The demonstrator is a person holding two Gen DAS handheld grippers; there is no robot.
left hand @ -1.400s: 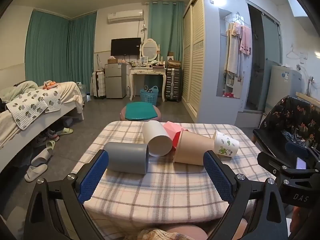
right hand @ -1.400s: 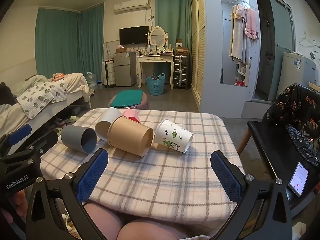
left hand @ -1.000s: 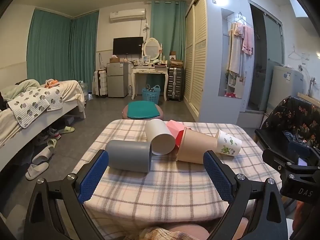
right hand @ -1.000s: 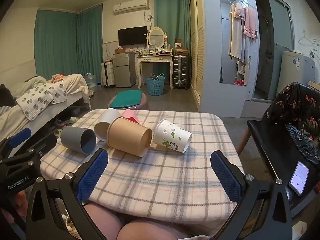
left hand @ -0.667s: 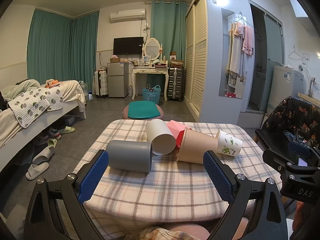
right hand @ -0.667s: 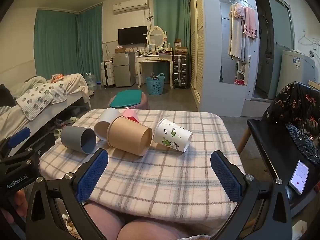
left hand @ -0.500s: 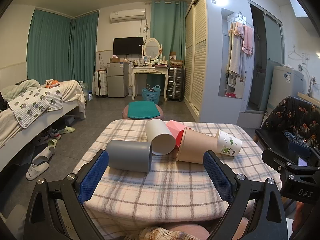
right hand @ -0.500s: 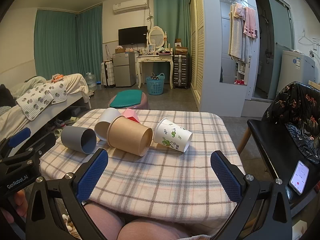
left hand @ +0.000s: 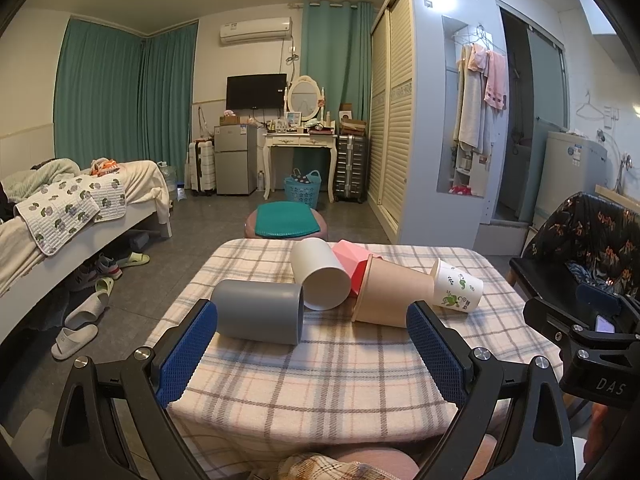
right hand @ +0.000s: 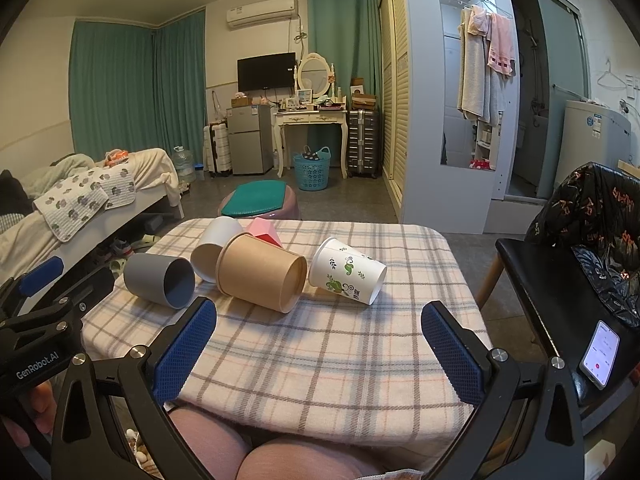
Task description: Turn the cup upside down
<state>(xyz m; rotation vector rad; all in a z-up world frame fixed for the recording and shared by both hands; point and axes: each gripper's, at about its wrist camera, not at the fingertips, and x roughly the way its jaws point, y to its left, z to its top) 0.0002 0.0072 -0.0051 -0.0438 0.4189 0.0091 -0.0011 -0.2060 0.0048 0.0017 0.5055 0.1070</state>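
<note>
Several cups lie on their sides on a plaid-covered table (left hand: 320, 364): a grey cup (left hand: 258, 312) at left, a white cup (left hand: 320, 274), a pink cup (left hand: 350, 258) behind, a brown paper cup (left hand: 394, 292) and a white cup with green print (left hand: 458, 288) at right. They also show in the right wrist view: grey (right hand: 160, 282), brown (right hand: 262, 278), printed (right hand: 348, 272). My left gripper (left hand: 312, 344) is open and empty, just short of the grey cup. My right gripper (right hand: 318, 348) is open and empty, near the table's front edge.
A black chair (right hand: 560, 300) with a phone (right hand: 602, 354) stands right of the table. A round stool with a green cushion (left hand: 286, 224) is behind the table. A bed (left hand: 60, 216) is at left. The person's knees (right hand: 260, 460) are under the front edge.
Both grippers have stayed open and almost still; the left view has drifted very slightly. The cups have not moved.
</note>
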